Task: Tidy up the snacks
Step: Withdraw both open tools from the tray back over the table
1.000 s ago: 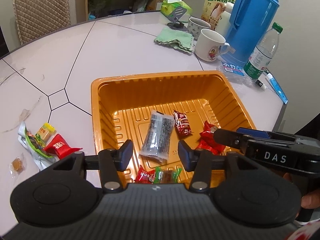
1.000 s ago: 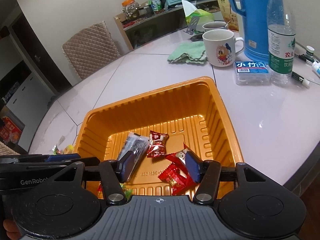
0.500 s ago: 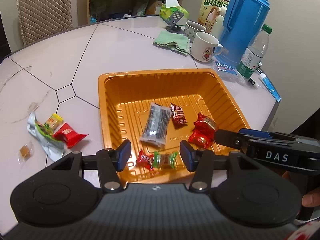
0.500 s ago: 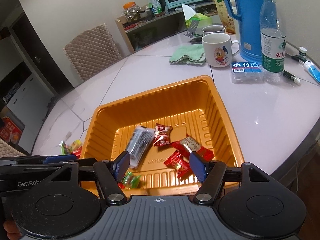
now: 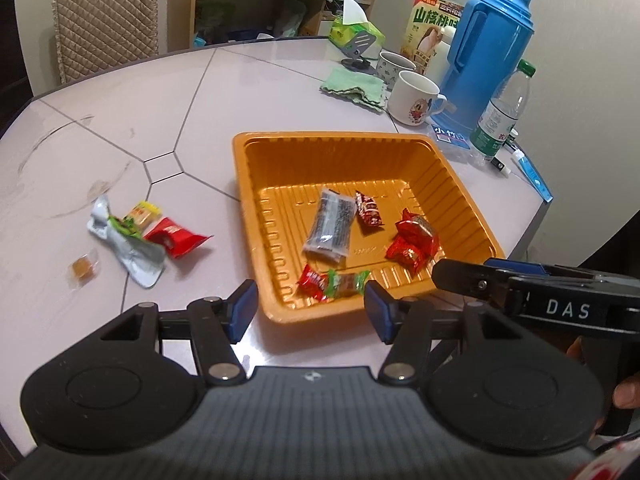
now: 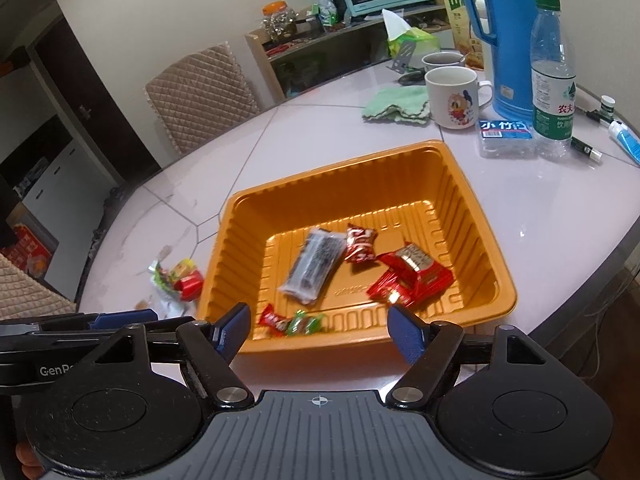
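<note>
Both tongs are standing open and are holding nothing, hovering side by side above the near edge of the table [image 5: 120,128]. The left tongs [image 5: 308,314] are pointing at the near left corner of the orange tray [image 5: 256,236]. The right tongs [image 6: 320,330] are pointing at the near wall of the same tray.

Several snacks are already lying in the tray: a grey packet [image 5: 330,226], some red packets [image 5: 412,240] and a red-and-green candy [image 5: 334,282] near the front wall. The snacks that are still outside are lying in a small pile [image 5: 140,236] on the table, to the left of the tray and apart from it. A silver wrapper [image 5: 132,252] is lying with its long axis running from far-left to near-right; a red packet [image 5: 174,236] is touching it on the right, and a small amber candy [image 5: 82,268] is sitting alone just left of the pile.

In my judgement the coming move depends on this: the pile is lying to the left and a little farther than the left tongs, so the left tongs are clearly the nearer ones. The right tongs would have to cross over the left ones to reach it.
</note>
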{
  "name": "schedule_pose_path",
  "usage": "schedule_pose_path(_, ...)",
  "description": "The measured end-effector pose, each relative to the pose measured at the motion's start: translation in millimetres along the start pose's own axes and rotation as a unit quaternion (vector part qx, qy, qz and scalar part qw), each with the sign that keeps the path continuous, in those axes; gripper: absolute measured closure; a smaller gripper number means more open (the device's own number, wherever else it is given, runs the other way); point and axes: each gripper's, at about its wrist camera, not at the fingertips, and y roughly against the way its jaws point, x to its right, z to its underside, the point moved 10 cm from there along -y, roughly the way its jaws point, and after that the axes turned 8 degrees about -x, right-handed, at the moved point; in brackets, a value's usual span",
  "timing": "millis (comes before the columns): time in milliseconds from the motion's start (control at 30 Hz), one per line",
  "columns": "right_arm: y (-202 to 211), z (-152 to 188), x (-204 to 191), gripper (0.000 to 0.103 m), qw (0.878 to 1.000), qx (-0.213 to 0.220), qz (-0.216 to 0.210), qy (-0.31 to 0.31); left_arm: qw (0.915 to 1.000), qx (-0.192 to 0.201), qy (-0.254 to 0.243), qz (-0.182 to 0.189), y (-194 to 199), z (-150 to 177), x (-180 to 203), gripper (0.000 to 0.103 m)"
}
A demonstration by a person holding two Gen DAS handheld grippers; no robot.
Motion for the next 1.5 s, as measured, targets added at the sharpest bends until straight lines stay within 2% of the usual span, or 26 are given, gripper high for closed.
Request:
schedule_pose_path(467, -11.0, 36.5, -47.7, 0.027, 0.999, -0.035, -0.014, 0.020, 0.9995, -0.006, 0.028, -0.011, 25.6, 38.5, -58.9, 0.048)
schedule_pose_path(767, -25.4, 51.4, -86.6, 0.027, 0.997, -0.054, -0.033, 0.038, 0.9985, 0.000, 0.046, -0.030, 40.8, 48.5, -102.7, 0.048)
schedule_pose_path(1167, -53.7, 52.0, -143.9, 0.027, 0.994, -0.055, -0.055, 0.079, 0.9965, 0.010, 0.056, -0.062, 51.6, 51.6, -161.0, 0.048)
schedule_pose_path(1500, -79.7, 35.8, -177.1, 0.027, 0.993, -0.038, -0.058, 0.099, 0.9964, 0.014, 0.042, -0.073, 43.5, 41.4, -196.1, 0.049)
